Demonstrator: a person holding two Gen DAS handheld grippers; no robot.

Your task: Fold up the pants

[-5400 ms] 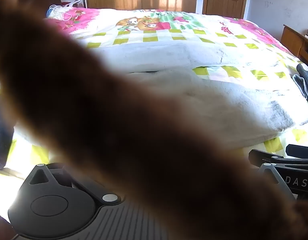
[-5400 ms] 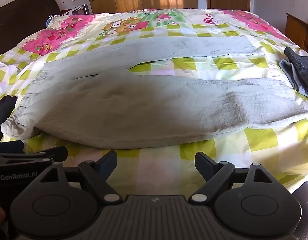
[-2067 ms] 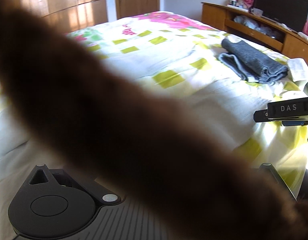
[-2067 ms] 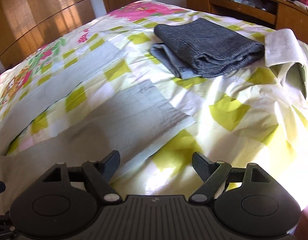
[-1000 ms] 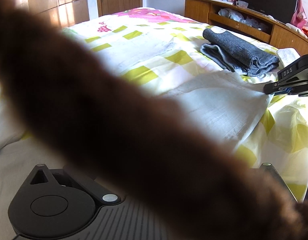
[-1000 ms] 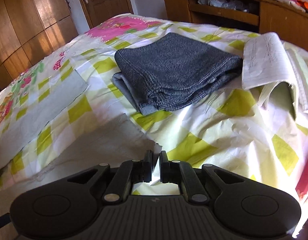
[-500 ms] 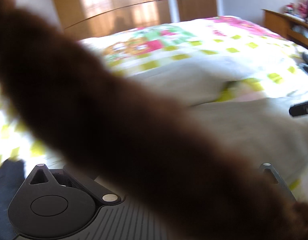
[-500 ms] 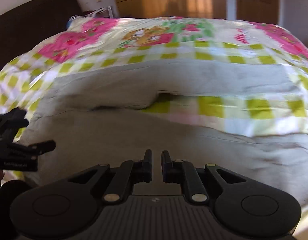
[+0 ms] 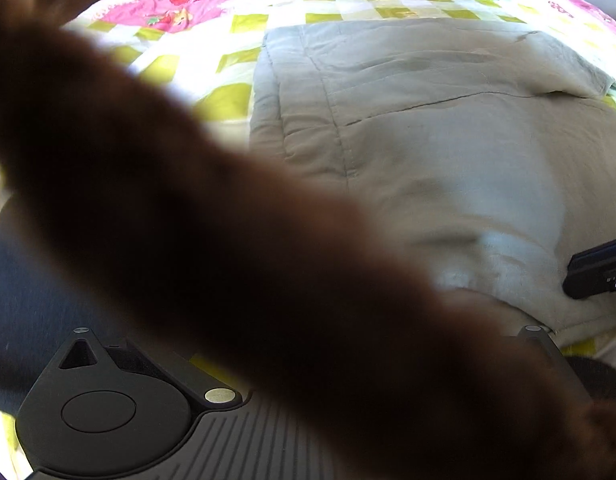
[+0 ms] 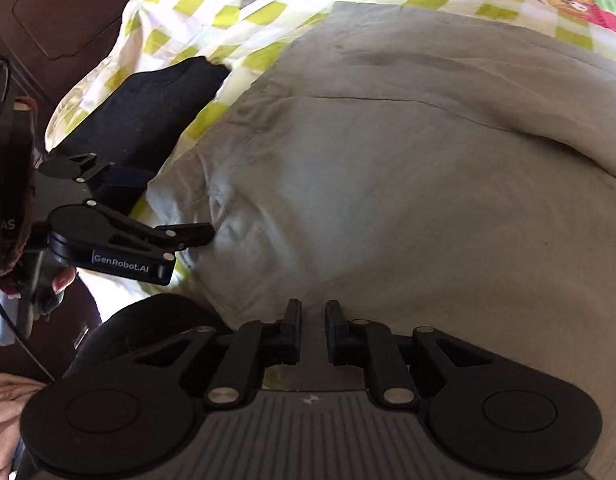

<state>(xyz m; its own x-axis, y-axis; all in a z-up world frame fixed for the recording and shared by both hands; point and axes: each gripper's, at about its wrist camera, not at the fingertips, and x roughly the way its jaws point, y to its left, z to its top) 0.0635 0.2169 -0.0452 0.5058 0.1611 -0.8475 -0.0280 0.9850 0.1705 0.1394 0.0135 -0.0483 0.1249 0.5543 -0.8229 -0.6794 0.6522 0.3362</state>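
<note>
Pants [image 9: 448, 152] lie spread on the checked bedspread [image 9: 180, 56] in the left wrist view, where a brown blur hides the left gripper's fingers. From the right wrist view, the right gripper [image 10: 312, 330] pinches the near fabric edge, the left gripper [image 10: 196, 236] seems closed at the waistband; next, I judge, carry the fold across.

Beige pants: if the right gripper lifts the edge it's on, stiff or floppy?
Likely floppy: the beige pants lie in soft wrinkles and follow the checked bedspread. The fabric between the right gripper and left gripper would probably sag. Probably light: the layers lie thin and flat.
</note>
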